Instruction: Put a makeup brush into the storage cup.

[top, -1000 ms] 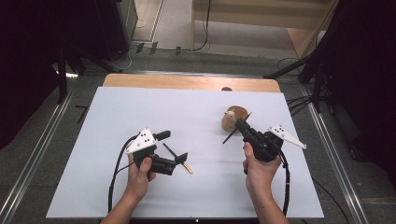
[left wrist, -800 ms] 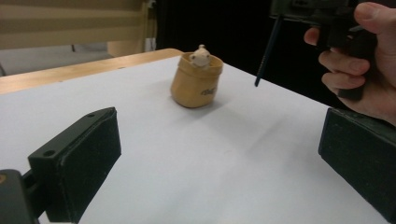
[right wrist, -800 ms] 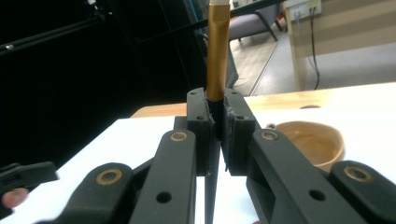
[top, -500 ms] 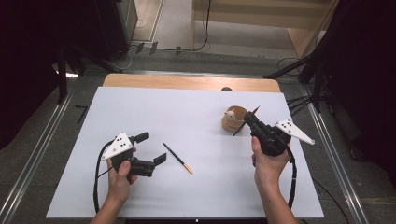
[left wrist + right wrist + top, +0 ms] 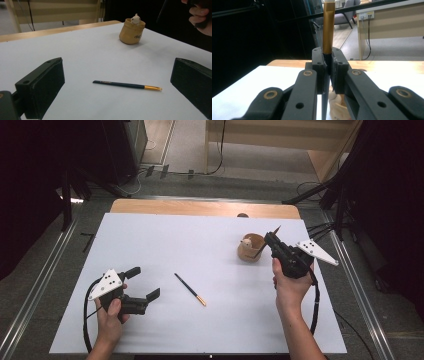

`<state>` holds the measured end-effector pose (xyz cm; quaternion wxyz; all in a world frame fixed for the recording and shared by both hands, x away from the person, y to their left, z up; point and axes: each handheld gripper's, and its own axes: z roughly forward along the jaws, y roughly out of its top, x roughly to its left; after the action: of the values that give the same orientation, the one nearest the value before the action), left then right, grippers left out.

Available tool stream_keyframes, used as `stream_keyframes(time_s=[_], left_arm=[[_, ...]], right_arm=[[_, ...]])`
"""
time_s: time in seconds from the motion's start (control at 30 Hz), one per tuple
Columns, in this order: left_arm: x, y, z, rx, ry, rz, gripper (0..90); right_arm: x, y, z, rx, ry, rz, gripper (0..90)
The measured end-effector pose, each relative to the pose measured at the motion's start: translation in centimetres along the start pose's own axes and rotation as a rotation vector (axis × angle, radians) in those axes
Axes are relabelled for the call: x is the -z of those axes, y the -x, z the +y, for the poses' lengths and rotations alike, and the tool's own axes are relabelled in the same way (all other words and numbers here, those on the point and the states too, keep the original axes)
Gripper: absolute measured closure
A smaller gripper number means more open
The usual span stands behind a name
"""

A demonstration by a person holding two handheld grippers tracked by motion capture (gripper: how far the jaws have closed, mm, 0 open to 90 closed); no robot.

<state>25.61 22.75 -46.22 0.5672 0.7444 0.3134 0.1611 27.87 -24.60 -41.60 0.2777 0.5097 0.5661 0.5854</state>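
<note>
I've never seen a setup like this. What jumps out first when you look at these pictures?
Probably the right gripper, raised beside the small tan cup at the table's right, its fingers clamped on a thin brush with a gold band. A second dark brush lies alone mid-table on the white sheet, with the left gripper open just to its left.

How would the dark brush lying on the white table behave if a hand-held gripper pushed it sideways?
The brush looks thin, straight and stiff, so it would probably slide or roll rather than bend. It lies flat on the smooth table, so pinching it could be fiddly. It seems light.
</note>
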Motion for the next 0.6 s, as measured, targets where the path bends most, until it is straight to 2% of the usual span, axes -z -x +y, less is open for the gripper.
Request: stream_keyframes(time_s=[0.4, 0.6], left_arm=[[1.5, -1.4, -1.1, 0.013, -0.016, 0.052, 0.0], [1.6, -1.8, -1.2, 0.015, -0.011, 0.057, 0.0]], right_arm=[[-1.4, 1.0, 0.9, 0.049, 0.033, -0.044, 84.3], [-2.2, 1.4, 1.2, 0.075, 0.031, -0.069, 84.3]])
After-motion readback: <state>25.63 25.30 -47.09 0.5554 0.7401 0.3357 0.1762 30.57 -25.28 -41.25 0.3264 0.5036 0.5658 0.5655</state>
